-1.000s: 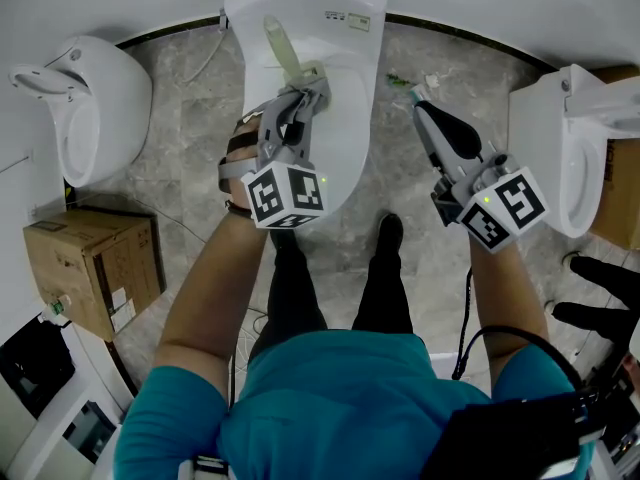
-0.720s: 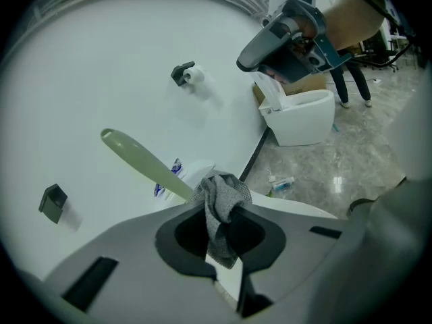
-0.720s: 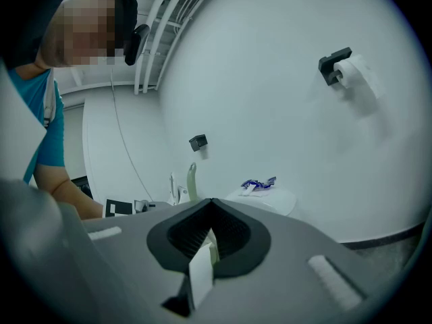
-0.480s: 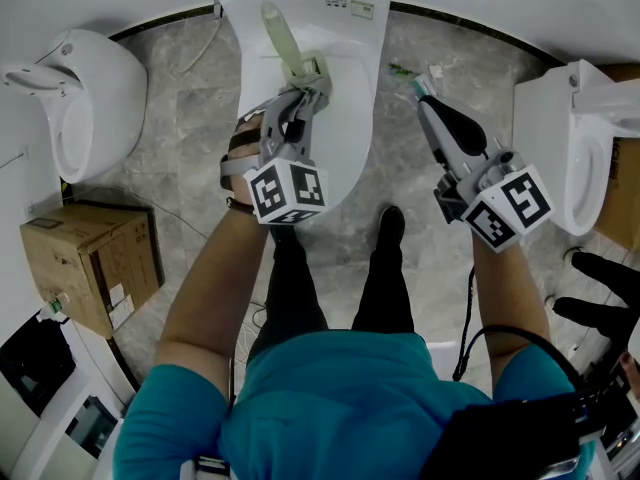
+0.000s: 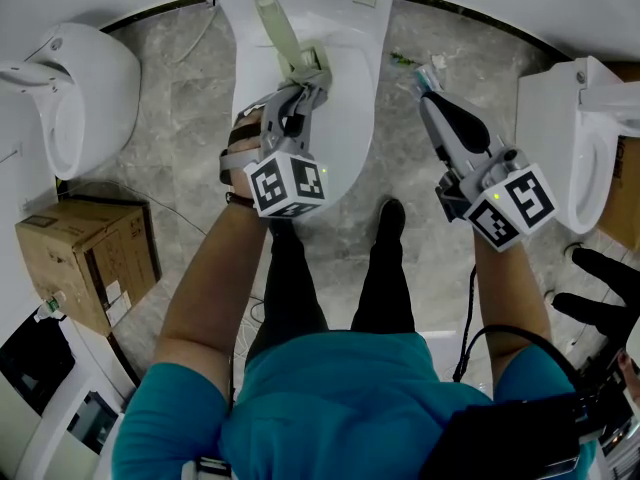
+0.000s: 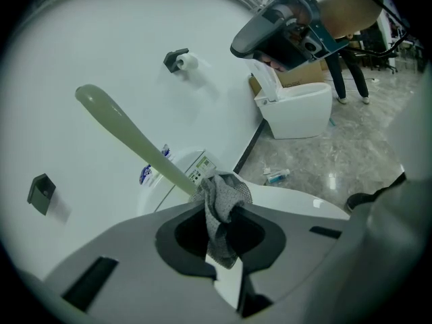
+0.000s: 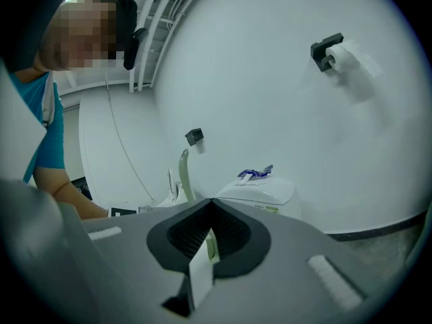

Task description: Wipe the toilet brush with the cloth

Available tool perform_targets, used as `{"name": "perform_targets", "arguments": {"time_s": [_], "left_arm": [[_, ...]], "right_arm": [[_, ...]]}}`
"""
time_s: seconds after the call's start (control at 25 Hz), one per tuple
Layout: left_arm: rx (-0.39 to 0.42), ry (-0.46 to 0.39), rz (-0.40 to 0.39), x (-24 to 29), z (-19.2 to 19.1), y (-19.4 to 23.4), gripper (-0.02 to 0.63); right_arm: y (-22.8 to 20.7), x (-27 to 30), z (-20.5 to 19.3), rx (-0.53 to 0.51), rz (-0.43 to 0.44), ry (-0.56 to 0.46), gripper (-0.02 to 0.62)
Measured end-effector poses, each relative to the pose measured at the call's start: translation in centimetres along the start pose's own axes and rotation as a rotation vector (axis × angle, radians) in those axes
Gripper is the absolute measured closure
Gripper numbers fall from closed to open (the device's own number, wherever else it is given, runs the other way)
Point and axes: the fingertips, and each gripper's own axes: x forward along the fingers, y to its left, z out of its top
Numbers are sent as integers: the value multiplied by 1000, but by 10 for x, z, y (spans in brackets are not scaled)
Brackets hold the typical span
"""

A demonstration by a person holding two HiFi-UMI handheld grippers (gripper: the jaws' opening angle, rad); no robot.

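A pale green toilet brush handle point(image 5: 277, 28) slants over the white toilet point(image 5: 350, 98) in front of me. A grey cloth point(image 5: 311, 66) is bunched round the handle's lower part. My left gripper point(image 5: 300, 93) is shut on the cloth point(image 6: 217, 211), with the handle point(image 6: 128, 133) running up and away from its jaws. The brush head is hidden. My right gripper point(image 5: 428, 86) hovers over the floor to the right of the toilet, jaws together and apart from the brush. From the right gripper view the handle point(image 7: 183, 174) stands to the left, beyond the jaws.
A second toilet point(image 5: 85, 88) is at the left and a third point(image 5: 555, 138) at the right. A cardboard box point(image 5: 85, 258) sits at lower left. Small litter point(image 5: 405, 60) lies on the grey floor. My shoe point(image 5: 388, 230) is below the toilet. A paper holder point(image 6: 181, 61) hangs on the wall.
More of the handle shows above the cloth than before; the left gripper and cloth have slid a little toward me along it. The right gripper has barely moved.
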Motion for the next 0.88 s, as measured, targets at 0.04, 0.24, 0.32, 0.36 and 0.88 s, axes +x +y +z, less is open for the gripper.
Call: {"name": "perform_targets", "arguments": {"time_s": [0.04, 0.24, 0.32, 0.36, 0.88], "left_arm": [[-1, 3, -2, 2, -2, -1, 568], [-3, 16, -12, 13, -12, -6, 568], [-7, 22, -17, 17, -16, -8, 568], [-10, 25, -19, 19, -18, -8, 568], [7, 58, -49, 50, -35, -21, 568]], "right_arm": [[-1, 1, -2, 3, 0, 2, 598], [-7, 3, -13, 16, -3, 12, 598], [-10, 4, -18, 21, -7, 15, 598], [-11, 5, -19, 24, -8, 17, 598], [-26, 13, -41, 51, -14, 39, 598]]}}
